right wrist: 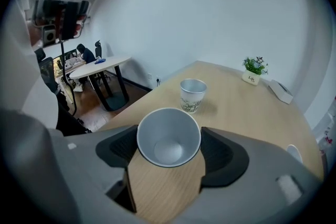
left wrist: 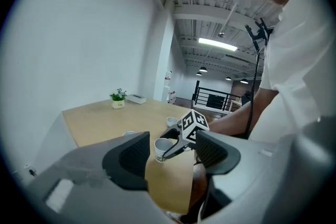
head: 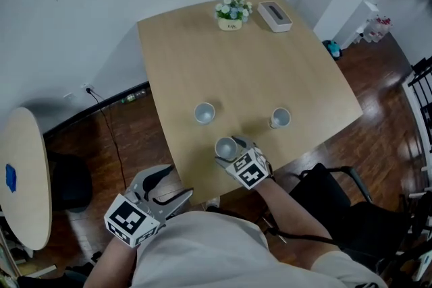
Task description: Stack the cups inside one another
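Three small grey cups stand on the light wooden table (head: 256,71). The nearest cup (head: 225,146) (right wrist: 169,138) sits upright between the pads of my right gripper (head: 230,152) (right wrist: 169,145), which is shut on its sides near the table's front edge. A second cup (head: 204,112) (right wrist: 192,94) stands just beyond it to the left. The third cup (head: 280,118) is off to the right. My left gripper (head: 175,189) (left wrist: 170,157) hangs open and holds nothing, below the table's front edge at the lower left. In the left gripper view the held cup (left wrist: 161,148) shows between its jaws.
A small potted plant (head: 231,13) and a white tissue box (head: 275,16) sit at the table's far edge. A round side table (head: 23,179) stands at the left, a black chair (head: 337,192) at the right, and a cable (head: 111,125) runs over the wooden floor.
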`<state>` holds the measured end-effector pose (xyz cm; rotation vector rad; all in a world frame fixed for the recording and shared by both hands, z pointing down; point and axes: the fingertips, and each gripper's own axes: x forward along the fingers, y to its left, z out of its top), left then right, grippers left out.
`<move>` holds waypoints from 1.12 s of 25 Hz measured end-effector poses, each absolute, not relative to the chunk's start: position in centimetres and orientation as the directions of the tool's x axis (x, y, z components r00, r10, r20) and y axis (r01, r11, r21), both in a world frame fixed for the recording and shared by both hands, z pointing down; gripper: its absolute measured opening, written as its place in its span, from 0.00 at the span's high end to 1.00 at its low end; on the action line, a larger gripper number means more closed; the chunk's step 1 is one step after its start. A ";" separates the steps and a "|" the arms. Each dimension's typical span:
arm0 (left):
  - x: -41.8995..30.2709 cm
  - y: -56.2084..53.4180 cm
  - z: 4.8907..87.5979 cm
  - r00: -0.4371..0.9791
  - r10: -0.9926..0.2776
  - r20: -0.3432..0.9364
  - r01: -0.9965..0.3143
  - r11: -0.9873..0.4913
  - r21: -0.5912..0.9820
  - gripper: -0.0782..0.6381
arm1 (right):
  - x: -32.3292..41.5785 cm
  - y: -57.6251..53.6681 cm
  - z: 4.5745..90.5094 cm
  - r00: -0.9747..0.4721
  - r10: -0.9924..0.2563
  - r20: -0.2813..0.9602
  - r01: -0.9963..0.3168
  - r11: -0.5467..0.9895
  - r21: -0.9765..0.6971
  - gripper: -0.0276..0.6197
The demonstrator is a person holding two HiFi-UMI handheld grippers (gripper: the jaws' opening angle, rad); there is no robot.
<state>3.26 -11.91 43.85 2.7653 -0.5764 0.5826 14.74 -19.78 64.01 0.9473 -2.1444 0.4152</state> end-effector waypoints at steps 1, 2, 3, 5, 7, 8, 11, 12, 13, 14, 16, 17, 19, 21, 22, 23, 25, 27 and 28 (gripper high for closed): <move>3.8 -12.1 43.8 0.843 -0.323 0.430 -0.426 -0.890 0.166 0.48 | 15.3 -19.8 63.2 -0.455 -0.506 0.733 -0.742 0.670 0.003 0.38; 4.3 -12.4 43.8 0.846 -0.319 0.428 -0.421 -0.891 0.167 0.48 | 16.1 -19.9 62.1 -0.454 -0.517 0.726 -0.749 0.663 0.004 0.38; 4.8 -12.6 43.8 0.848 -0.315 0.426 -0.416 -0.894 0.169 0.48 | 17.0 -19.9 61.1 -0.450 -0.529 0.719 -0.757 0.653 0.006 0.38; 5.8 -13.0 43.7 0.853 -0.306 0.422 -0.407 -0.897 0.171 0.48 | 19.1 -20.2 59.1 -0.439 -0.553 0.708 -0.778 0.628 0.009 0.38; 6.8 -13.5 43.6 0.861 -0.296 0.413 -0.393 -0.903 0.173 0.48 | 21.6 -20.6 57.5 -0.421 -0.576 0.701 -0.801 0.598 0.010 0.38; 7.3 -13.6 43.7 0.865 -0.290 0.409 -0.386 -0.906 0.173 0.48 | 23.0 -20.8 56.9 -0.409 -0.588 0.698 -0.813 0.582 0.014 0.38; 8.5 -14.0 43.7 0.869 -0.284 0.405 -0.378 -0.909 0.173 0.48 | 27.0 -21.6 54.9 -0.366 -0.635 0.681 -0.842 0.537 0.048 0.38; 8.9 -14.1 43.6 0.871 -0.282 0.403 -0.375 -0.911 0.172 0.48 | 28.4 -22.0 54.3 -0.348 -0.651 0.675 -0.854 0.517 0.059 0.38; 9.2 -14.2 43.6 0.873 -0.279 0.400 -0.370 -0.913 0.171 0.48 | 29.9 -22.3 53.8 -0.327 -0.664 0.672 -0.866 0.496 0.068 0.38; 9.5 -14.3 43.6 0.875 -0.276 0.398 -0.366 -0.915 0.170 0.48 | 31.3 -22.6 53.5 -0.307 -0.674 0.671 -0.877 0.474 0.075 0.38; 9.9 -14.4 43.6 0.876 -0.275 0.396 -0.364 -0.916 0.167 0.48 | 33.7 -23.3 53.2 -0.269 -0.691 0.671 -0.896 0.435 0.089 0.38; 10.0 -14.4 43.7 0.877 -0.276 0.393 -0.364 -0.916 0.167 0.48 | 34.8 -23.6 53.1 -0.253 -0.697 0.671 -0.903 0.419 0.096 0.38; 10.1 -14.5 43.6 0.875 -0.283 0.393 -0.371 -0.913 0.168 0.48 | 36.6 -24.1 53.1 -0.228 -0.707 0.669 -0.914 0.393 0.104 0.38; 9.9 -14.5 43.6 0.872 -0.289 0.395 -0.378 -0.910 0.169 0.48 | 38.1 -24.7 53.3 -0.211 -0.712 0.669 -0.924 0.369 0.102 0.38; 9.7 -14.5 43.7 0.869 -0.293 0.397 -0.384 -0.908 0.169 0.48 | 38.6 -24.9 53.5 -0.206 -0.712 0.671 -0.928 0.361 0.098 0.38; 9.5 -14.5 43.7 0.865 -0.299 0.402 -0.391 -0.905 0.169 0.48 | 38.9 -25.2 53.8 -0.203 -0.711 0.674 -0.930 0.355 0.093 0.38; 9.1 -14.6 43.8 0.859 -0.310 0.407 -0.405 -0.898 0.169 0.48 | 39.3 -25.5 54.6 -0.201 -0.703 0.682 -0.933 0.350 0.086 0.38; 8.8 -14.7 43.9 0.856 -0.316 0.409 -0.412 -0.895 0.171 0.48 | 39.4 -25.7 55.6 -0.202 -0.695 0.690 -0.933 0.350 0.079 0.38; 8.7 -14.7 43.9 0.854 -0.319 0.410 -0.416 -0.893 0.171 0.48 | 39.4 -25.8 56.0 -0.203 -0.691 0.693 -0.934 0.349 0.074 0.38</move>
